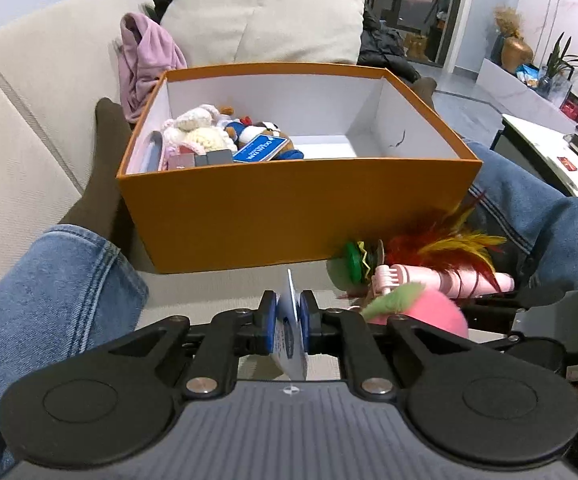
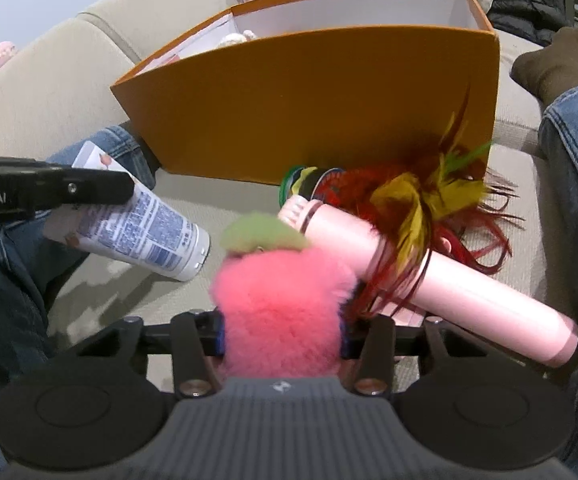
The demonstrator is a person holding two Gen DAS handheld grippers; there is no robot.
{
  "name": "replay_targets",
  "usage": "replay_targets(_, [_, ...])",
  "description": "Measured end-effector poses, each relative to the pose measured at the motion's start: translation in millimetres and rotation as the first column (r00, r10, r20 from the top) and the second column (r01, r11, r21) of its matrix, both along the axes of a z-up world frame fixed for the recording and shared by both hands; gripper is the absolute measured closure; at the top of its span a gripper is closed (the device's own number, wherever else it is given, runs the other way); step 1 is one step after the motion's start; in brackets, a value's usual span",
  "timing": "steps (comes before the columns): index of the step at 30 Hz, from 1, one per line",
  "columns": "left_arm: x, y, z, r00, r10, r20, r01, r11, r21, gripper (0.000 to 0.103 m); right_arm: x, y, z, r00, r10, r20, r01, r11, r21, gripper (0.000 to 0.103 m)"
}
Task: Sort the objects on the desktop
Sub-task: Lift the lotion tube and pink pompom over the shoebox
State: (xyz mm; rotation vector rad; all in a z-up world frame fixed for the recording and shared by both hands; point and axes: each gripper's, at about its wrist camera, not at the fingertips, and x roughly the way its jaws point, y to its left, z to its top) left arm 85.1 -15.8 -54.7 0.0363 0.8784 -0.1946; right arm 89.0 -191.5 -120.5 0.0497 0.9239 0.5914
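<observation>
An orange box [image 1: 289, 208] with a white inside stands on the sofa seat and holds plush toys [image 1: 201, 128] and a blue card [image 1: 261, 148] at its left end. My left gripper [image 1: 289, 316] is shut on a white tube [image 2: 141, 228], held by its flat end, in front of the box. My right gripper [image 2: 283, 336] is shut on a pink fluffy peach toy [image 2: 285, 300] with a green leaf. Just beyond it lie a pink handheld fan [image 2: 429, 276] and a feather shuttlecock [image 2: 409, 196], against the box's near wall [image 2: 329, 100].
The person's jeans-clad legs [image 1: 41, 300] lie on both sides of the box, sock feet [image 2: 553, 64] beside it. A purple cloth [image 1: 145, 60] and a cushion [image 1: 265, 12] lie behind the box. A low white table [image 1: 549, 148] stands at the right.
</observation>
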Motion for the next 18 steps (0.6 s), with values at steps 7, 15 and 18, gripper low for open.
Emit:
replay_targets(7, [-8.4, 5.7, 19.6, 0.999, -0.004, 0.038, 0.005, 1.000, -0.026, 0.090, -13.2, -2.6, 23.2, 0.998, 0.045, 0.052, -0.048, 0.998, 0.052, 0.060])
replay_targets(15, [1.9, 11.9, 77.8, 0.992, -0.053, 0.115, 0.067, 0.990, -0.126, 0.090, -7.2, -10.7, 92.3, 0.976, 0.078, 0.205, -0.118, 0.975, 0.191, 0.060])
replay_targets(18, [16.5, 11.3, 99.5, 0.988, -0.058, 0.144, 0.080, 0.985, -0.153, 0.090, 12.3, -15.9, 121.2, 0.964, 0.053, 0.260, -0.117, 0.964, 0.238, 0.060])
